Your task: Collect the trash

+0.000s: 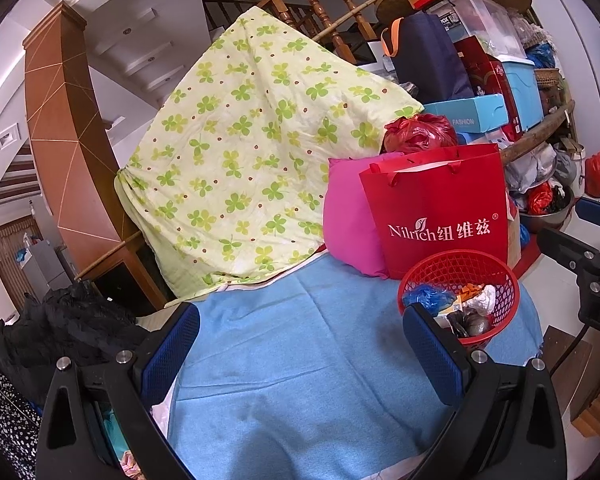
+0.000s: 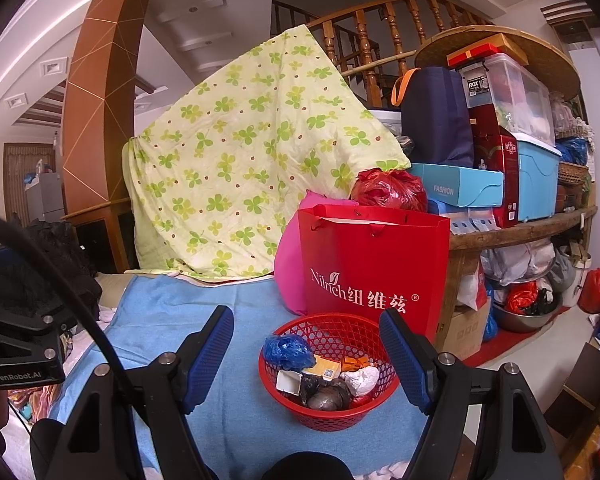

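Red plastic mesh forms the basket (image 2: 328,412), which sits low and centre in the right wrist view and at the lower right in the left wrist view, resting on a blue towel (image 2: 220,320). It is loaded with trash: a crumpled blue bag (image 2: 287,350) at its left rim, a yellow card (image 2: 327,367), a small white box (image 2: 288,382), orange scraps (image 2: 354,361), a white wad (image 2: 362,380) and a dark round lump (image 2: 328,398), perhaps wrapped in film, though the view is too soft to be sure.

Right gripper (image 2: 306,354) hangs with its blue-padded jaws spread wide, one on each side of the basket, touching nothing and holding nothing. Left gripper (image 1: 300,344) is likewise spread wide and empty over the towel, in the lower middle of its own frame; its right pad overlaps the basket's near edge in the picture, and whether it touches I cannot tell. In the right wrist view, the left gripper's black body shows at the far left edge.

Just behind the basket stands a red paper bag (image 2: 374,268) with white lettering, and a pink cushion (image 2: 290,264) leans beside it. A red plastic sack (image 2: 388,190) peeks above them. A clover-print quilt (image 2: 240,168) fills the middle. At the upper right, boxes and tubs are stacked on a wooden shelf (image 2: 520,232) before a stair rail (image 2: 380,32).
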A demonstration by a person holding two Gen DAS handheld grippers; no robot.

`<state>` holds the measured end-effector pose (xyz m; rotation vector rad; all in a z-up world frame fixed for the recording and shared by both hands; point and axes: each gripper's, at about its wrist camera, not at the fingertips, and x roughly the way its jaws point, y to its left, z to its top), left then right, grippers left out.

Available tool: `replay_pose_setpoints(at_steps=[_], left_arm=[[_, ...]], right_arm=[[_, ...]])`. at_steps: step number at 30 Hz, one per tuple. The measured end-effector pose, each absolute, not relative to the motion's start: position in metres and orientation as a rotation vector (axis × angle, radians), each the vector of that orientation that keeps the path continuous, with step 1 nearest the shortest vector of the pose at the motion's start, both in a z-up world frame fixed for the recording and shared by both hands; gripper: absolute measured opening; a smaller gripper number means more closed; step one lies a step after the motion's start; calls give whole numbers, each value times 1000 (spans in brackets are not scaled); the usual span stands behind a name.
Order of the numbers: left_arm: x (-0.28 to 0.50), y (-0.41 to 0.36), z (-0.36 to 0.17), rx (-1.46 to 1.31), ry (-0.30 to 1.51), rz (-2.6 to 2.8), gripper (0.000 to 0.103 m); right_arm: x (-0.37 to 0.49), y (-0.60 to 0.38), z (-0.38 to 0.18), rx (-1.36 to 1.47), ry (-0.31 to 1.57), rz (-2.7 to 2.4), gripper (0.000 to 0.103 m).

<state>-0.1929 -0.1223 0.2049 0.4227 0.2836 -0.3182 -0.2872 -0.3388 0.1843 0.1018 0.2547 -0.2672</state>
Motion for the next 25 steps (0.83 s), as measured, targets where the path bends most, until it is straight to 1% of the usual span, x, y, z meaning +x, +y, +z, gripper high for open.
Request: replay_pose_setpoints(at_steps=[15, 21, 25], left_arm=[[-193, -125, 203, 427, 288, -323, 101], [-191, -107, 200, 419, 269, -328, 101], [-183, -78, 198, 370, 262, -355, 101]], right_arm=[[-286, -338, 181, 104, 259, -268, 78], [-278, -335, 175, 95, 276, -269, 78], [-270, -334, 174, 99, 292, -269, 78]])
